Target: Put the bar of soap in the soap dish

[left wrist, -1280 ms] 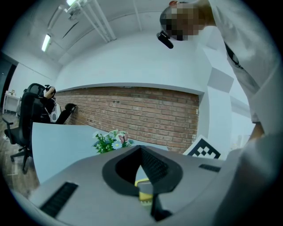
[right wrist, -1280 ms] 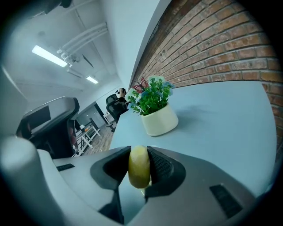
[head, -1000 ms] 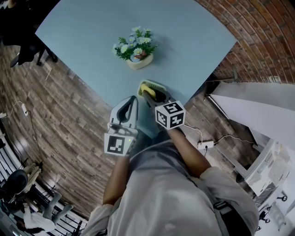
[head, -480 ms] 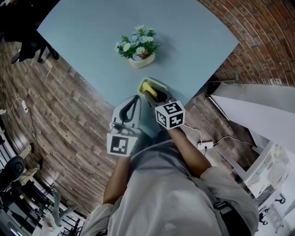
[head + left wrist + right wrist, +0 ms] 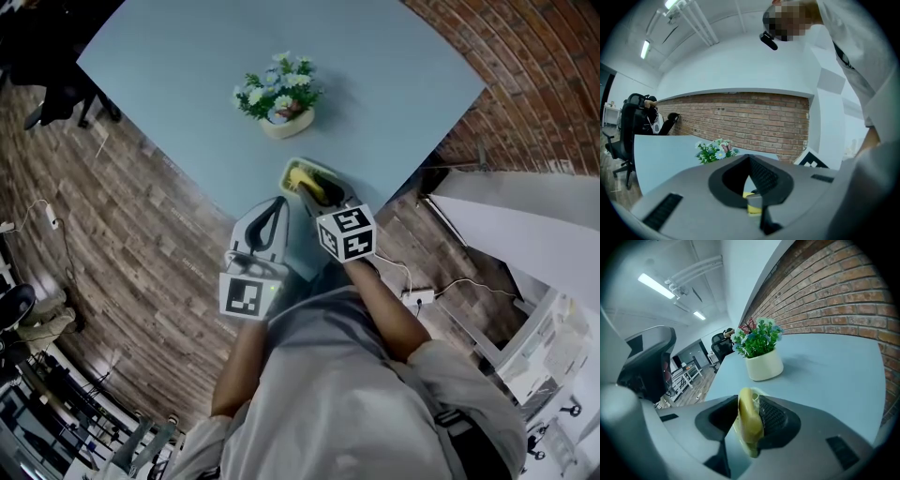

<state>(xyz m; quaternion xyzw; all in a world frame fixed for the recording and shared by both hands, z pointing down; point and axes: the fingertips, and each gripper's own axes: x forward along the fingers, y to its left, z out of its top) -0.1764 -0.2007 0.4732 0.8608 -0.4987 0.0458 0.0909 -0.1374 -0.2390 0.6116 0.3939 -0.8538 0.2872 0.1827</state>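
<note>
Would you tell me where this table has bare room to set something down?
Free: the broad tabletop beyond and left of the flower pot, and the strip between it and the brick wall. Crowded: the near corner, where the soap dish, the bar of soap between the just-opening jaws of the right gripper, and the left gripper cluster.

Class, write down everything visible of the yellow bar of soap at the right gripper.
The yellow bar of soap is smooth, rounded and waxy-looking, unwrapped. It stands on edge, tilted, between the jaws of the right gripper, which have just been opening; it leans on one ribbed black pad, the other standing clear. Its lower edge appears to sit in the pale green soap dish near the edge of the light blue table.
</note>
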